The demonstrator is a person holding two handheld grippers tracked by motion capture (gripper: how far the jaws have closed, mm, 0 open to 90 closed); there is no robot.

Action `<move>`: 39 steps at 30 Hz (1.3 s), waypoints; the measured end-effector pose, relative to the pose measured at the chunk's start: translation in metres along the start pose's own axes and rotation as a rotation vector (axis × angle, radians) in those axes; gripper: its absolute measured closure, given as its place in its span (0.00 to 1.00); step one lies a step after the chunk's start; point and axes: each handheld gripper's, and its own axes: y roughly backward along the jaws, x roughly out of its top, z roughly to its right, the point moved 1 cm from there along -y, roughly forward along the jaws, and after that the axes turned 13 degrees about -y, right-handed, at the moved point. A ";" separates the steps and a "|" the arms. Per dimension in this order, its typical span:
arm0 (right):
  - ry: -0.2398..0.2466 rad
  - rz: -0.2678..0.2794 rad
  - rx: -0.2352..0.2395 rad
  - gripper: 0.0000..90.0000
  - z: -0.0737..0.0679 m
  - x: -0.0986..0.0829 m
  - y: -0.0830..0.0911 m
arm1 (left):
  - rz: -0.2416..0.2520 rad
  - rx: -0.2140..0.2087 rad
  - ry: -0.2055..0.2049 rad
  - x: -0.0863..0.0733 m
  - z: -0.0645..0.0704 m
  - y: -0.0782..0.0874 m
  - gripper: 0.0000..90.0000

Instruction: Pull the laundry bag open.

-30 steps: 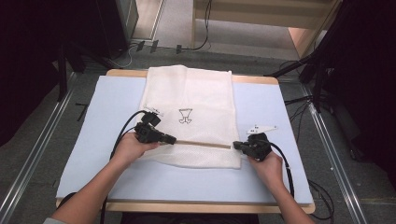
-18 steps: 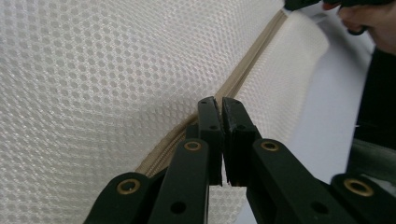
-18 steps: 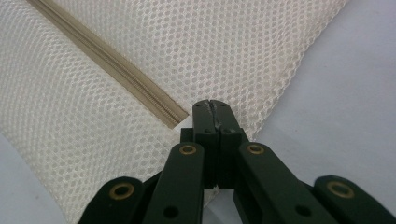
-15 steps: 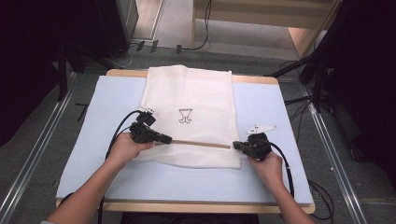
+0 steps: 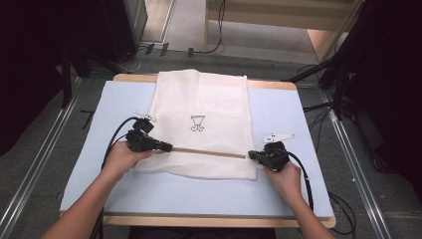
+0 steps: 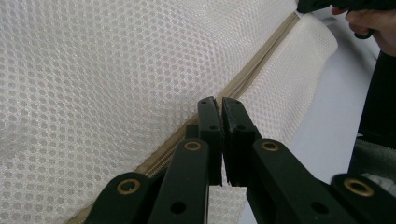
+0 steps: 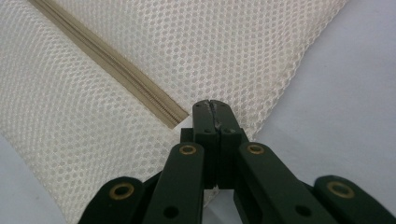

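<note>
White mesh bag (image 5: 201,127) lies flat on the pale blue mat (image 5: 298,114) that covers the counter (image 5: 209,221), its far edge reaching the counter's far side. A tan zipper (image 5: 209,153) runs across the bag near its front edge, and a small black emblem (image 5: 197,123) sits above it.

Both forearms come in from the bottom of the high view, angled inward. The left hand (image 5: 122,158) grips the left gripper (image 5: 168,147) with its jaws pointing right along the zipper's left end. In the left gripper view those jaws are nearly closed, a thin slit between them, tips over the zipper (image 6: 252,70); whether they pinch the slider or the mesh (image 6: 102,84) is hard to say.

The right hand (image 5: 284,174) holds the right gripper (image 5: 252,155) at the bag's right edge, jaws pointing left toward the zipper's end. In the right gripper view the jaws are clenched tight on the mesh (image 7: 243,56) just beside the zipper's end (image 7: 175,119), near the bag's hem, with bare mat (image 7: 345,107) to one side.
</note>
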 end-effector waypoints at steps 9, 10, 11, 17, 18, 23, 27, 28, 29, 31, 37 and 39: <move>-0.002 -0.001 0.000 1.00 0.000 0.000 0.000 | 0.010 -0.019 0.026 -0.002 -0.004 0.005 0.99; 0.001 -0.001 0.000 1.00 0.000 0.000 0.000 | 0.015 -0.020 0.052 -0.005 -0.008 0.008 0.99; 0.001 -0.001 0.000 1.00 0.000 0.000 0.000 | 0.015 -0.018 0.049 -0.007 -0.010 0.010 0.99; -0.001 -0.002 0.000 1.00 0.000 0.000 0.000 | 0.021 0.010 0.053 -0.013 -0.013 0.020 0.99; -0.004 -0.003 0.000 1.00 0.000 0.000 0.000 | 0.025 0.004 0.066 -0.015 -0.014 0.022 0.99; -0.005 -0.001 0.004 1.00 0.000 0.000 0.000 | 0.035 -0.005 0.067 -0.019 -0.013 0.026 0.99; -0.004 -0.001 0.003 1.00 0.000 0.000 0.000 | 0.025 0.011 0.066 -0.020 -0.016 0.027 0.99; -0.003 0.000 0.003 1.00 0.000 0.000 0.000 | 0.025 0.008 0.068 -0.020 -0.016 0.027 0.99; -0.004 0.000 0.003 1.00 0.000 0.000 0.000 | 0.026 0.010 0.068 -0.020 -0.016 0.027 0.99; -0.006 -0.001 0.003 1.00 0.000 0.000 0.000 | 0.024 0.008 0.068 -0.020 -0.016 0.027 0.99; -0.004 -0.001 0.002 1.00 0.000 0.000 0.000 | 0.021 0.000 0.086 -0.022 -0.018 0.027 0.99; -0.004 -0.002 0.001 1.00 0.000 0.000 0.000 | 0.017 0.002 0.086 -0.022 -0.017 0.027 0.99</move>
